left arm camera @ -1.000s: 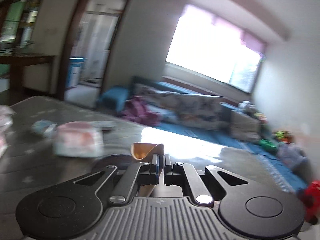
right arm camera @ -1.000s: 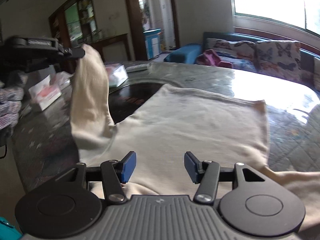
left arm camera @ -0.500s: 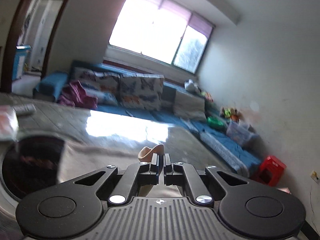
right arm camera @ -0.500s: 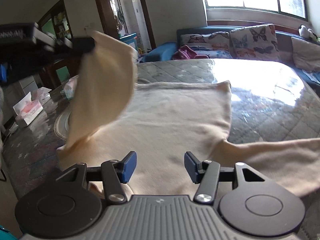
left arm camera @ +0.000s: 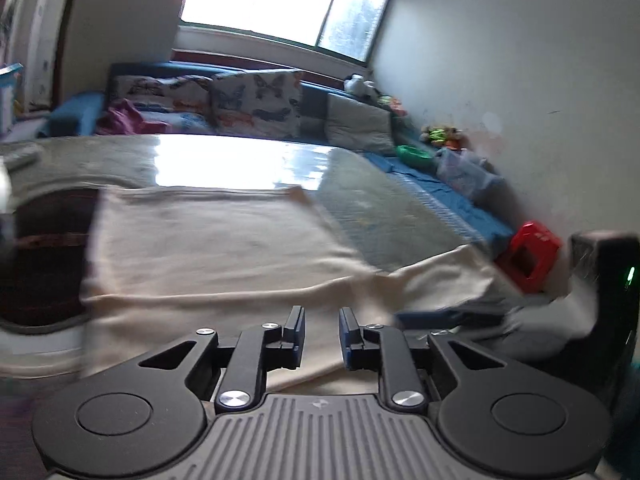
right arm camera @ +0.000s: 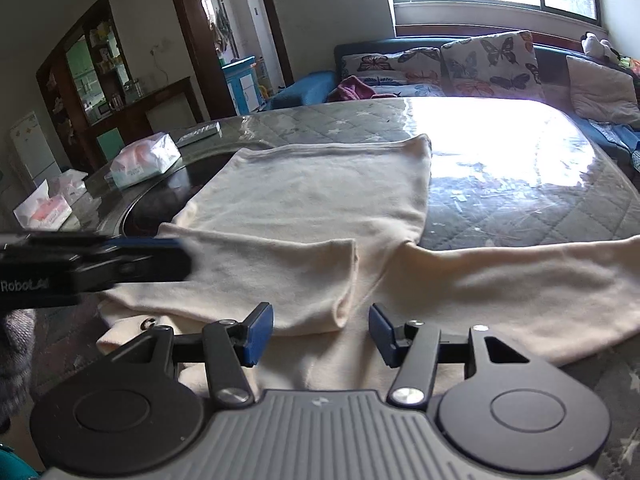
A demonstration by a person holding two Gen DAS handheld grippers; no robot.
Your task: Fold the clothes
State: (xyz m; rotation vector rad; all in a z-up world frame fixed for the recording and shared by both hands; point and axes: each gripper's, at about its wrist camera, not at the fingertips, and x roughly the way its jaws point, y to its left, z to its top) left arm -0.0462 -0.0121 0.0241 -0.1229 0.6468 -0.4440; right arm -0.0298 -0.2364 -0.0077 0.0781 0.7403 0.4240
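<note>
A: On the left wrist view, our left gripper [left arm camera: 322, 334] has its jaws opening, nothing pinched, above the cream garment [left arm camera: 208, 248] spread on the table [left arm camera: 360, 184].

B: On the right wrist view, our right gripper [right arm camera: 321, 334] stands spread and empty over the folded sleeve [right arm camera: 280, 280].

- left gripper [left arm camera: 321, 330] opening up, nothing pinched between the jaws
- cream top [left arm camera: 208, 248] lies flat on the table [left arm camera: 360, 184], toward its near edge

Cream garment [right arm camera: 312, 200]; grey star-quilted table cover [right arm camera: 540, 216]; butterfly-print cushions [right arm camera: 492, 60]; blue sofa [right arm camera: 304, 92]; red stool [left arm camera: 528, 256].
</note>
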